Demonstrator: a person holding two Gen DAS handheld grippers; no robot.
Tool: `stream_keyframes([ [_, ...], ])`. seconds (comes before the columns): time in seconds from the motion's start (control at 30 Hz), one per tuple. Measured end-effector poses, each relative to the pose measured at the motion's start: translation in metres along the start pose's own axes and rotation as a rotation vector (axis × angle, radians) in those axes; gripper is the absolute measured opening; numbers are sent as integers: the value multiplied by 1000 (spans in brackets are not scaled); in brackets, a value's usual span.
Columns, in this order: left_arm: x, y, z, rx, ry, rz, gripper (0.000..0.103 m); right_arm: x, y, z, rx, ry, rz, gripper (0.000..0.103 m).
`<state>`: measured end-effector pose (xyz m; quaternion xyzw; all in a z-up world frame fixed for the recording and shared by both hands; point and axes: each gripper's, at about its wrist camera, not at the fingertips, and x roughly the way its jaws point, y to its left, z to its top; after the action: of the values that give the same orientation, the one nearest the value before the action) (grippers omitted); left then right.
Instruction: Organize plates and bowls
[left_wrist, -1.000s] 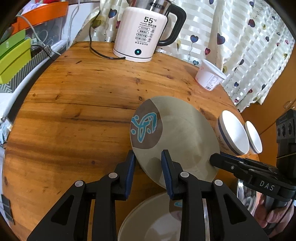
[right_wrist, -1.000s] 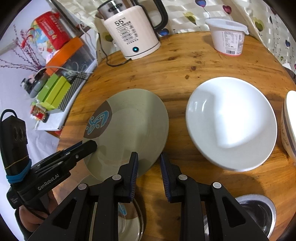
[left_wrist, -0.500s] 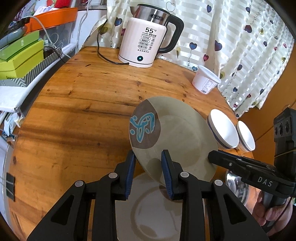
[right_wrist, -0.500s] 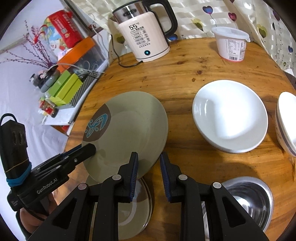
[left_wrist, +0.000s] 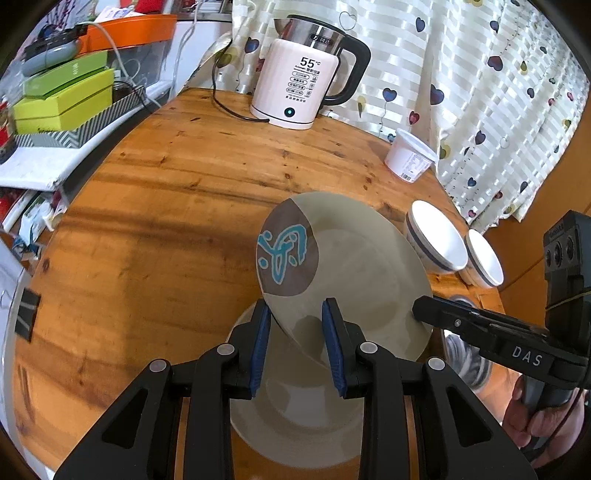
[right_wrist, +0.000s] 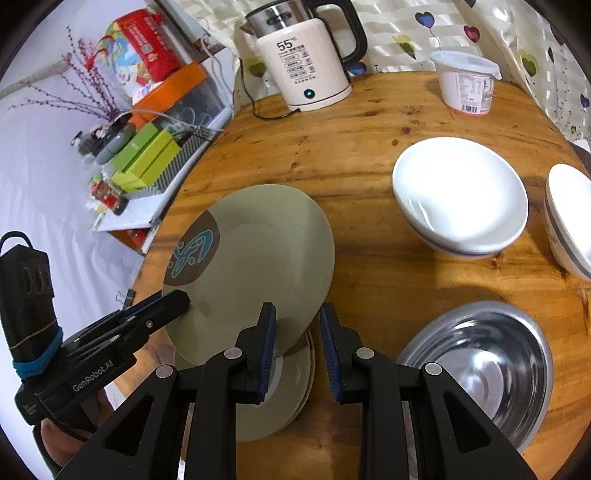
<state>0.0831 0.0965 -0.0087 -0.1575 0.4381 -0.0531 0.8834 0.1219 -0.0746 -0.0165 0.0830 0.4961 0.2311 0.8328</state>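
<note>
Your two tools both clamp one olive plate above a stacked plate.
You hold the round glazed olive plate (right_wrist: 255, 254), tilted: left tool (left_wrist: 295, 341) is closed on its near rim, right tool (right_wrist: 297, 350) grips its opposite edge. Directly beneath lies a second olive plate (right_wrist: 280, 398) on the round wooden surface (left_wrist: 166, 206). Counted alongside: two white blue-banded bowls (right_wrist: 460, 197), one steel bowl (right_wrist: 480, 365), one kettle (left_wrist: 301, 90), one lidded plastic tub (right_wrist: 469, 83).
</note>
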Motion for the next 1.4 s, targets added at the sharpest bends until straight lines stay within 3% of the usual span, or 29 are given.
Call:
stream_keyframes([
  [0.73,-23,9,-57,-71,-9,44,30,1,16,-44,-70,59,17,24],
  [1.4,-18,11,-71,-95,14,56,30,9,16,-51,-86,93,6,24],
])
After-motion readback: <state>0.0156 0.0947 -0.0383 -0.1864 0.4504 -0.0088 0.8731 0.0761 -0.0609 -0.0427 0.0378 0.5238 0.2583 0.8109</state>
